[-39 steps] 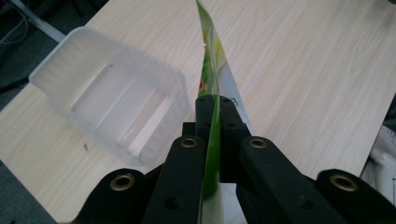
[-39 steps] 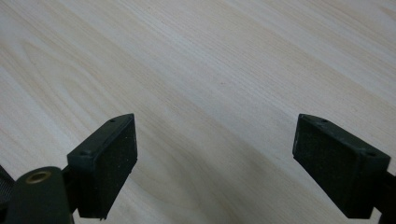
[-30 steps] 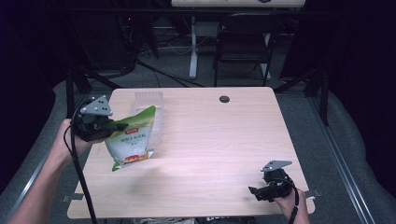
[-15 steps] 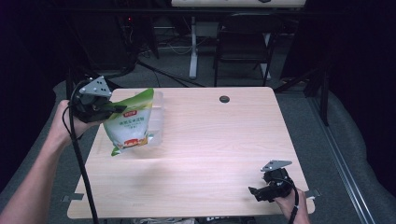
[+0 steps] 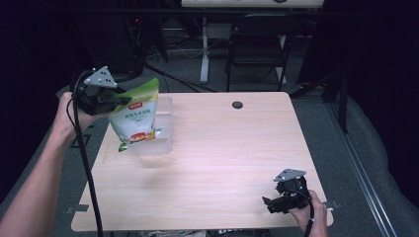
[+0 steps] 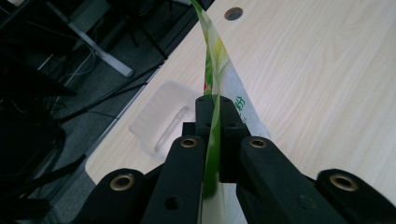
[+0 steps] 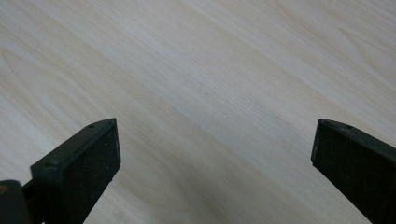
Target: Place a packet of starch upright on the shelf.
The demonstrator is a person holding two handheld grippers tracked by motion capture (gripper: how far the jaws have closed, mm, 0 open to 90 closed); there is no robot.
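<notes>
A green and white snack bag (image 5: 134, 118) hangs in the air above the table's far left part, over a clear plastic box (image 5: 160, 129). My left gripper (image 5: 118, 101) is shut on the bag's green top edge. Seen along the left gripper's jaws, the bag (image 6: 218, 70) runs edge-on between the two pads, with the clear box (image 6: 161, 122) below by the table's edge. Near the front right corner my right gripper (image 5: 271, 204) rests low over the wood. Its jaws (image 7: 212, 154) stand wide open with nothing between them.
The light wooden table (image 5: 222, 163) has a round dark cable hole (image 5: 237, 104) at its far edge. Beyond the table stand a dark chair (image 5: 257, 54) and a desk leg with cables on the floor.
My left gripper has lifted the bag off the table and carried it up and toward the far left, over the clear box. The right gripper has stayed where it was.
</notes>
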